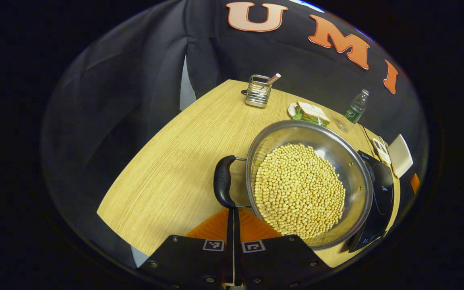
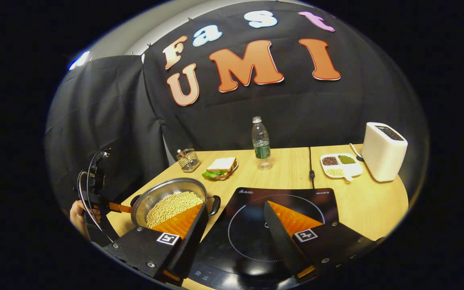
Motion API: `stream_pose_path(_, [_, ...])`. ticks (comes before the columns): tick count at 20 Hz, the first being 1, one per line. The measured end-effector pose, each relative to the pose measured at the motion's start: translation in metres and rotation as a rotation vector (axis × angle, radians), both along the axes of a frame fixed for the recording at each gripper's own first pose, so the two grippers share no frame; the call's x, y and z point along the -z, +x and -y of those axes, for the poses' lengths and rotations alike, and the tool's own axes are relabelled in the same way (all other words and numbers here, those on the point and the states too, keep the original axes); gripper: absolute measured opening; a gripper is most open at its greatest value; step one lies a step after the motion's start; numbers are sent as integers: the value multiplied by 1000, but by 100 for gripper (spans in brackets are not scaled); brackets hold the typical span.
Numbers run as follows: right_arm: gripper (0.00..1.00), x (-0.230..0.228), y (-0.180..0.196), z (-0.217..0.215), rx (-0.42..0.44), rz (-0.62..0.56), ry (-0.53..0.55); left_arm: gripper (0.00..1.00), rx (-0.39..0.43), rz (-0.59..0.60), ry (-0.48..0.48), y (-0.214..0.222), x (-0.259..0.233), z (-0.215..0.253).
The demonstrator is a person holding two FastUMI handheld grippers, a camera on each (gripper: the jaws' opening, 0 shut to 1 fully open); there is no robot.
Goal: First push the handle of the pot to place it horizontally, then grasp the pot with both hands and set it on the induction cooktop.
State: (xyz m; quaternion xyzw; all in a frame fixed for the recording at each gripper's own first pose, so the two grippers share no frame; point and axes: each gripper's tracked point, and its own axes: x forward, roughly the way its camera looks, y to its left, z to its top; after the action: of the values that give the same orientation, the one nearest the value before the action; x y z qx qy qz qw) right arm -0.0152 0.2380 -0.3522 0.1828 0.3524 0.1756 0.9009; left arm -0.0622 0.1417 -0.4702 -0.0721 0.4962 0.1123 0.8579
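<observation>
Centrally, the bean-filled pot (image 1: 308, 181) rests on the bench (image 1: 175, 161) beside the induction cooktop (image 2: 272, 225); left tongs (image 1: 233, 217) pressed together at its near handle (image 1: 223, 181), right tongs (image 2: 236, 225) spread wide above the cooktop.

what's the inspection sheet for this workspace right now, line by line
surface: wooden table, light grain
job's things: steel pot full of soybeans, beside the induction cooktop, not yet on it
clutter: sandwich, water bottle, wire holder, toaster, divided dish
grippers: left gripper shut at the pot's near handle; right gripper open over the cooktop, near the pot's other handle
cables: a dark cable runs from the cooktop toward the wall
surroundings: black cloth booth wall
</observation>
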Motion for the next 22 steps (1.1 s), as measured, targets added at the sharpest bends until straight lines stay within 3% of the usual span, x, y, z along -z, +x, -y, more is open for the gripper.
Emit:
stream_pose_path(10, [82, 24, 0, -63, -60, -199, 23, 3, 48, 88, 43, 36, 6, -26])
stream_pose_path(11, [82, 26, -1, -69, -67, -212, 25, 0, 54, 91, 42, 37, 5, -27])
stream_pose_path(12, [82, 27, 0, -73, -71, -225, 23, 4, 61, 94, 42, 39, 5, -28])
stream_pose_path(21, [82, 45, 5, -100, -83, -309, 0, 5, 86, 88, 51, 45, 4, -37])
stream_pose_path(22, [82, 48, 7, -103, -89, -321, 0, 11, 94, 94, 74, 46, 3, -42])
